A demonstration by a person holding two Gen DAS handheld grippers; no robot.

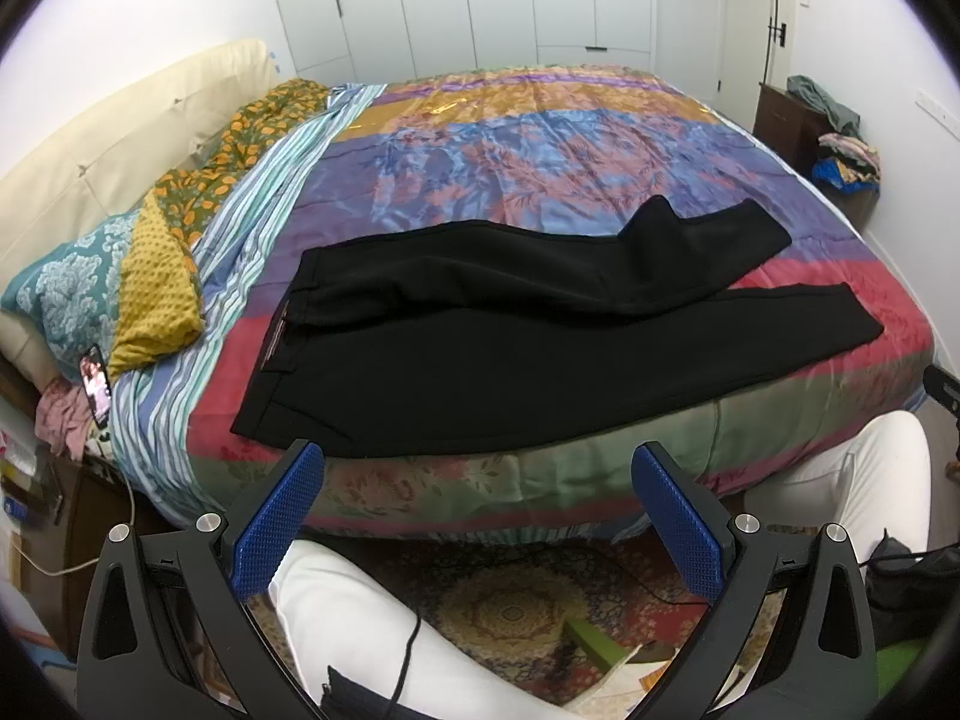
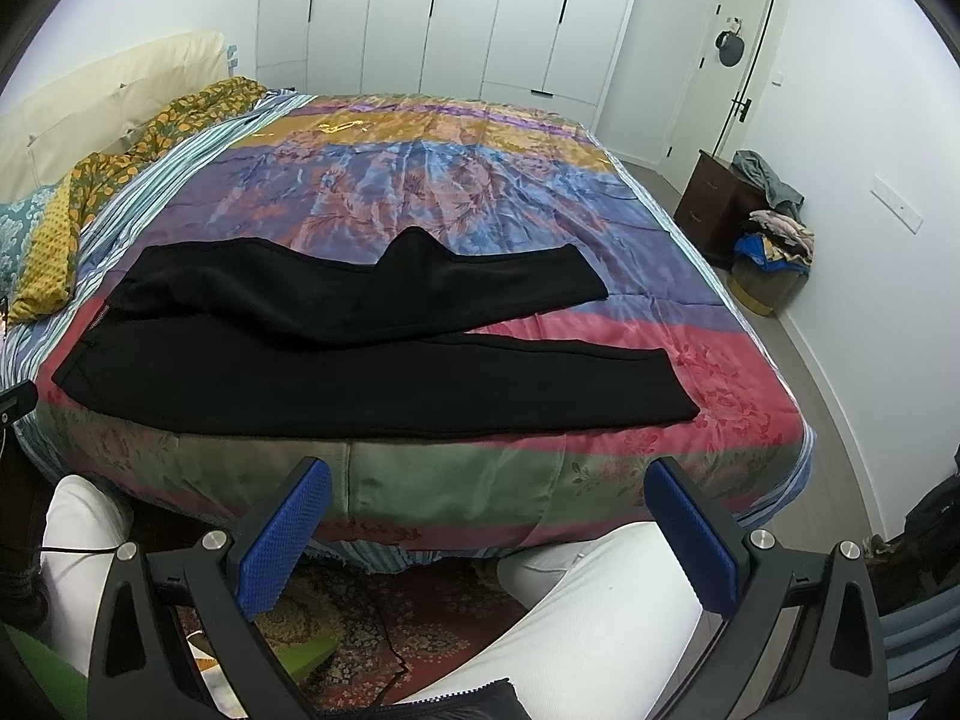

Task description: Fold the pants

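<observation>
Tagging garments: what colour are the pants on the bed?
Plain black pants; clearest in the right wrist view.

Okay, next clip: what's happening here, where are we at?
A person in white trousers sits at the edge of a bed, holding a claw in each hand. Both the left claw and the right claw are open and empty, short of the bed. Black pants lie spread across the colourful quilt, waistband to the left, far leg rumpled. Nothing is gripped.
</observation>
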